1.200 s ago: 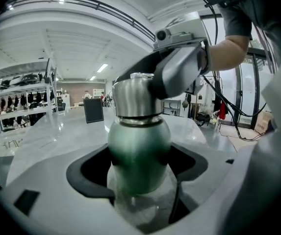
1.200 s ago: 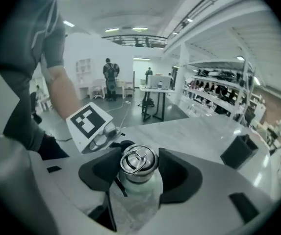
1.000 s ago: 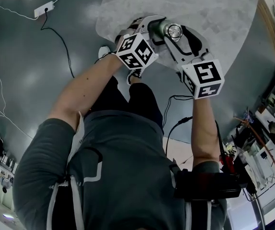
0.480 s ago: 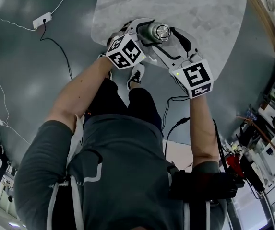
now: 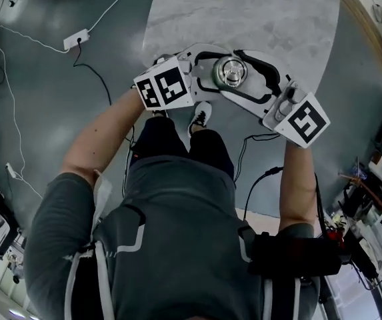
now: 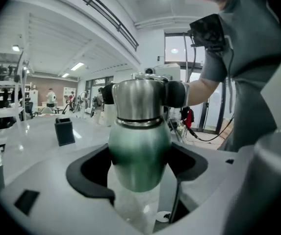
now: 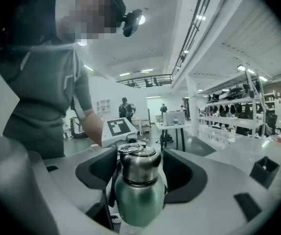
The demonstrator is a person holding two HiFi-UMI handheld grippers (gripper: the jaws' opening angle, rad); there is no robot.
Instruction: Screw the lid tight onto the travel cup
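Your left claw [image 6: 140, 168] seems clamped on the cup [image 6: 139, 141] | right claw [image 7: 141, 174] jaws have just been opening, lid [image 7: 139, 163] between them untouched | re-grip lid squarely, then twist.

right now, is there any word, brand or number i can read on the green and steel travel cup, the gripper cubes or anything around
No readable text in any view.
Green and steel travel cup: plain metal, no brand or label showing.
White marker cubes: black square patterns only, no letters.
Small black box: blank.
Background shelves: too blurred to read.
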